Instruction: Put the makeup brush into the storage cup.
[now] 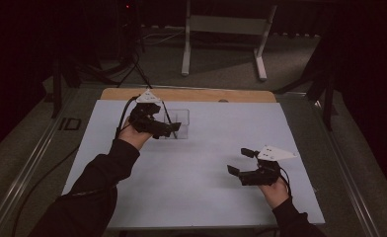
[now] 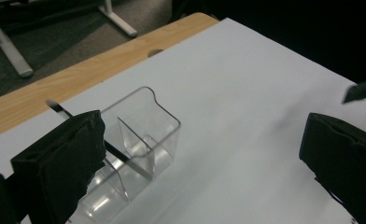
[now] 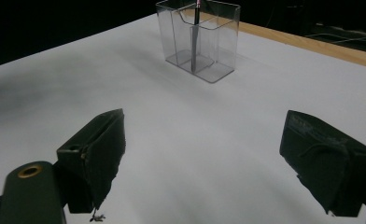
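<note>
A clear plastic holder [image 1: 178, 122] with divided compartments stands on the white sheet at the back left. A thin dark pen [image 2: 125, 158] leans inside it, its top sticking out over the rim. My left gripper [image 1: 164, 129] hovers just left of the holder and is open, with nothing between its jaws. In the left gripper view the holder [image 2: 144, 135] sits beside the left jaw of my left gripper [image 2: 202, 163]. My right gripper [image 1: 241, 161] is open near the front right, well away from the holder. The right gripper view shows my right gripper [image 3: 200, 149], with the holder [image 3: 200, 39] and pen [image 3: 195, 37] far ahead.
The white sheet [image 1: 206, 163] covers most of the table. A wooden strip [image 1: 191, 95] shows along its far edge. Beyond the table stands a white metal frame [image 1: 223, 34] on grey floor. Cables trail off the table's left side.
</note>
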Available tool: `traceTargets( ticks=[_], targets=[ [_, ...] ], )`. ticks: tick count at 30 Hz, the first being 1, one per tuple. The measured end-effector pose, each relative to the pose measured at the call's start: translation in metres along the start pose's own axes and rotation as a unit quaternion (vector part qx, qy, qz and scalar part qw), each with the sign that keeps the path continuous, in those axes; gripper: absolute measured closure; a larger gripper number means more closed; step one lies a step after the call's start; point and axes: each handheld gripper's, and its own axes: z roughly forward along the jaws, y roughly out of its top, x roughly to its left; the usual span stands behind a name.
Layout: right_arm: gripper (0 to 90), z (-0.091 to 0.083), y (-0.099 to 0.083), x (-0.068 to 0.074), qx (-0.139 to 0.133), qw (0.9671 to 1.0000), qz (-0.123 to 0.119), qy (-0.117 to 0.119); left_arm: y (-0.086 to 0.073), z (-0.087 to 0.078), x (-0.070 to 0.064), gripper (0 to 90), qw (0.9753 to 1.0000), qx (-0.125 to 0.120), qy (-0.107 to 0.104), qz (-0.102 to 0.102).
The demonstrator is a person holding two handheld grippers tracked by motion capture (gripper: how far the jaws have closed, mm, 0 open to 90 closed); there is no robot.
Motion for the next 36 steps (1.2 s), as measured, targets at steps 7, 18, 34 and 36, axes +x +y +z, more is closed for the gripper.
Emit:
traceTargets(
  ticks=[7,18,34,36],
  targets=[
    [14.0,-0.005,-0.002,0.0,-0.008,1.0,-0.004,-0.004,-0.011,-0.011,-0.006,1.8,0.9997,-0.002,-0.019,0.012],
    [14.0,-0.01,-0.003,-0.002,-0.012,0.9999,-0.009,0.0,-0.031,-0.02,-0.018,1.8,0.9987,-0.006,-0.047,0.022],
    [14.1,-0.018,-0.009,-0.004,-0.01,0.9998,-0.018,0.004,-0.065,-0.029,-0.028,1.8,0.996,-0.016,-0.082,0.03],
    [14.1,-0.019,-0.01,-0.004,-0.008,0.9998,-0.02,0.005,-0.07,-0.03,-0.028,1.8,0.9957,-0.019,-0.084,0.033]
  ],
)
